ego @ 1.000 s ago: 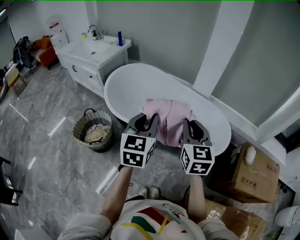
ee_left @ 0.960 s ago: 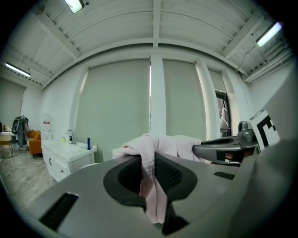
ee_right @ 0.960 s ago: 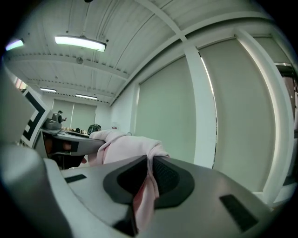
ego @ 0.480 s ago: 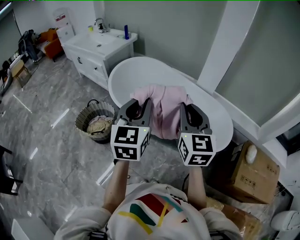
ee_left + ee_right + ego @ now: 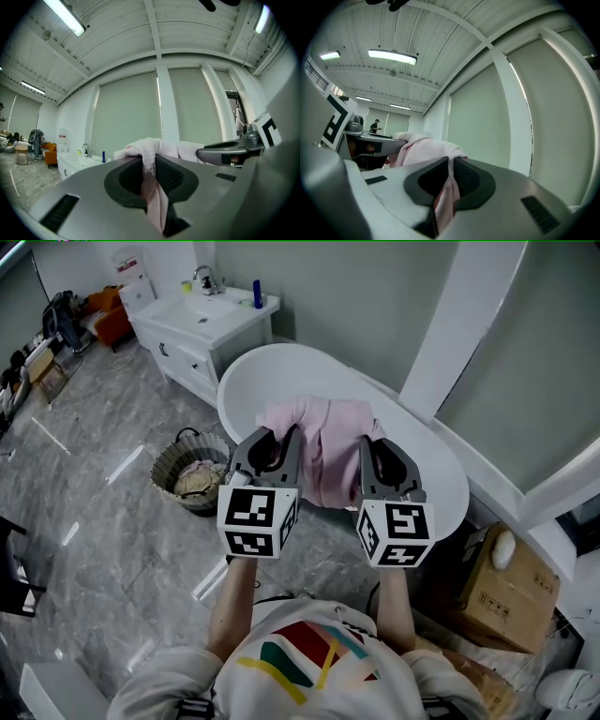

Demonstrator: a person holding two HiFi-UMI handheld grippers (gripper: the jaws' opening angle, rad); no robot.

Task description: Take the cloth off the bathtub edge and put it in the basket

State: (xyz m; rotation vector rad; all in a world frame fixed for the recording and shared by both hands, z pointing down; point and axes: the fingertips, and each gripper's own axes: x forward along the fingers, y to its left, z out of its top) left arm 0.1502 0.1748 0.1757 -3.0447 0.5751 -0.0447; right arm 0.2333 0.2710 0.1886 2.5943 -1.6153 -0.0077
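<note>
- Head view: my left gripper (image 5: 277, 439) and my right gripper (image 5: 373, 448) sit side by side over the near rim of the white bathtub (image 5: 281, 371). Each carries a cube with black-and-white square markers, no letters.
- The pink cloth (image 5: 323, 451) hangs bunched between the two grippers, one upper corner in each. I cannot tell whether its lower fold touches the rim.
- The basket (image 5: 167, 465) stands on the grey floor to the left, well apart from the cloth, with something pale lying inside.
- A cardboard box (image 5: 502, 592) at the near right bears print too small to read. So does a red-and-white label on the white unit at the far left.
- Left gripper view: my ribbed pads (image 5: 171, 176) are pressed onto a fold of the cloth. It runs down the narrow gap between them and bulges out over the tips towards the right.
- Right gripper view: these pads (image 5: 465, 177) pinch the other corner the same way. A pink strip runs down between them, and the bulk is heaped just past the tips to the left.
</note>
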